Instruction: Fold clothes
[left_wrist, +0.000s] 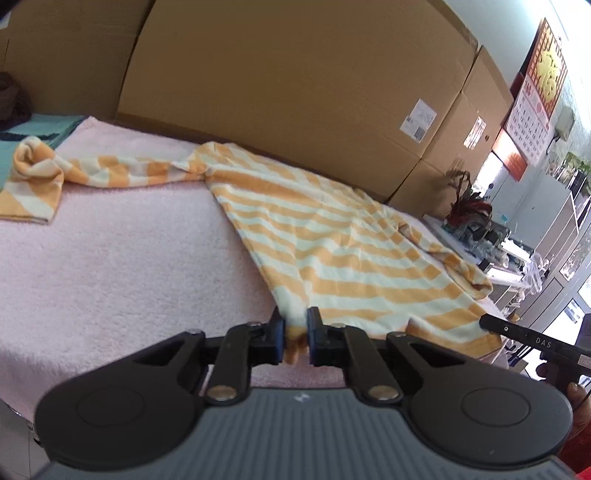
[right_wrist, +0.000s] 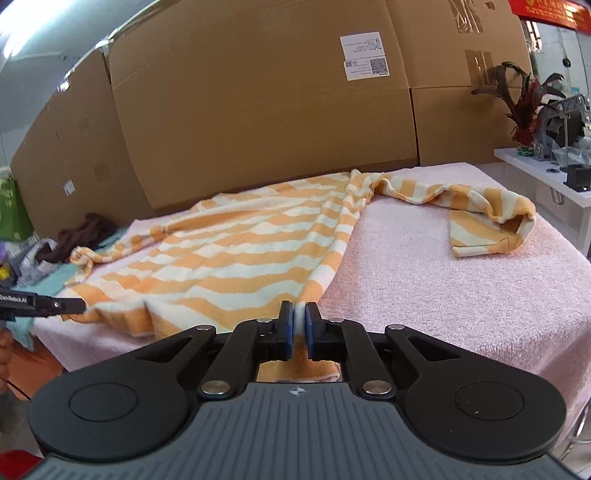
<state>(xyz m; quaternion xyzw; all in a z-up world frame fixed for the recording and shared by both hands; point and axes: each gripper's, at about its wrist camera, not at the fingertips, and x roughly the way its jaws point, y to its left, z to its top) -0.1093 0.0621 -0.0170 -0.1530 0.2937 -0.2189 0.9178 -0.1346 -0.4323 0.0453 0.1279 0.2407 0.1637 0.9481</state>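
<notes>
An orange-and-white striped shirt (left_wrist: 332, 243) lies spread on a pink towel-covered table (left_wrist: 122, 258), one long sleeve (left_wrist: 92, 173) trailing to the far left. My left gripper (left_wrist: 296, 325) is shut on the shirt's near hem corner at the left. In the right wrist view the same striped shirt (right_wrist: 236, 254) lies ahead, its other sleeve (right_wrist: 480, 214) bunched at the right. My right gripper (right_wrist: 299, 317) is shut on the hem's right corner, cloth pinched between the blue pads. Each gripper shows in the other's view: the right gripper (left_wrist: 487, 322) and the left gripper (right_wrist: 79, 305), both at the hem.
Large cardboard boxes (left_wrist: 295, 92) stand close behind the table. A dark garment (right_wrist: 86, 232) and teal cloth (right_wrist: 55, 277) lie at the table's left end. A white shelf (right_wrist: 546, 177) with a red-leaved plant (right_wrist: 524, 103) and gear stands at the right end.
</notes>
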